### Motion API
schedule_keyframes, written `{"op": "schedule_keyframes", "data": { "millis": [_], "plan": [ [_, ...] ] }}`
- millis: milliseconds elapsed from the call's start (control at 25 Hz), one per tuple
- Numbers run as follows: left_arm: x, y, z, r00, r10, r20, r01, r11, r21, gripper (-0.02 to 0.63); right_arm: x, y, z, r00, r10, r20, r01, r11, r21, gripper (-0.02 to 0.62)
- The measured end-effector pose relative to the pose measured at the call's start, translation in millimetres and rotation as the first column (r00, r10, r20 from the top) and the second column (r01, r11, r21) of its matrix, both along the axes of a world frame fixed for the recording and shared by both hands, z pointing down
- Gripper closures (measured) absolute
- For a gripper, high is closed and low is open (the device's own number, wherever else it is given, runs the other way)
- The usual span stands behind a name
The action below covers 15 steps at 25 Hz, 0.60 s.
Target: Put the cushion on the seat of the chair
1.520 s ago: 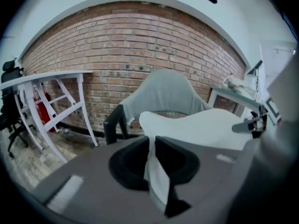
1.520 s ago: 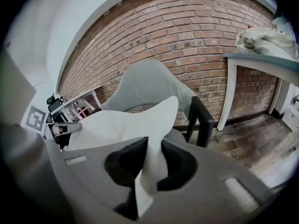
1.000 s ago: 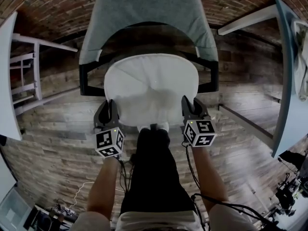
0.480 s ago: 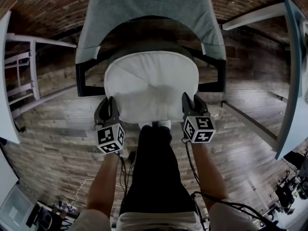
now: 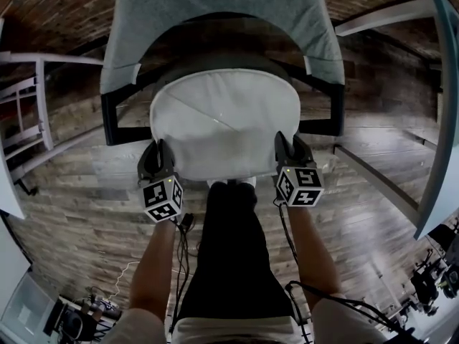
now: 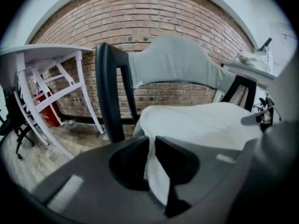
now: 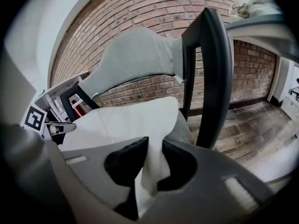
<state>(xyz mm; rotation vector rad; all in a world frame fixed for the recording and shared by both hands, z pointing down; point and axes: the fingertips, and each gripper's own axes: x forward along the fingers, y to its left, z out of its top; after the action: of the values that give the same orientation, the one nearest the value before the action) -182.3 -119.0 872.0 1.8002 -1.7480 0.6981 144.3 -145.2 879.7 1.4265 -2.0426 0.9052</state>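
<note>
A white round cushion (image 5: 224, 124) lies spread over the grey seat (image 5: 215, 67) of a black-framed chair (image 5: 111, 124) with a grey fabric back (image 5: 215, 13). My left gripper (image 5: 155, 151) is shut on the cushion's near left edge, and white fabric (image 6: 156, 171) is pinched between its jaws. My right gripper (image 5: 290, 147) is shut on the near right edge, where a fold of the cushion (image 7: 152, 169) fills its jaws. In the right gripper view the seat's grey rim (image 7: 183, 127) shows under the cushion.
A white table frame (image 5: 32, 113) stands left of the chair on the wooden floor (image 5: 79, 213). Another white tabletop edge (image 5: 437, 120) runs along the right. A brick wall (image 6: 154, 13) is behind the chair. The person's legs (image 5: 229, 249) stand just in front of the seat.
Both grippers have sunk with the cushion, which now sits lower over the seat. The chair looms larger in the head view.
</note>
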Motion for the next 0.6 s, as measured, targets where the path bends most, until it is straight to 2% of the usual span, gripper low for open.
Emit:
{"op": "schedule_keyframes", "data": {
  "millis": [600],
  "plan": [
    [-1.0,0.7,25.1,0.999,0.019,0.035,-0.017,0.999,-0.043,0.569,2.6,0.1,17.6,1.000,0.001,-0.014,-0.001,1.000,-0.015,0.541]
  ]
}}
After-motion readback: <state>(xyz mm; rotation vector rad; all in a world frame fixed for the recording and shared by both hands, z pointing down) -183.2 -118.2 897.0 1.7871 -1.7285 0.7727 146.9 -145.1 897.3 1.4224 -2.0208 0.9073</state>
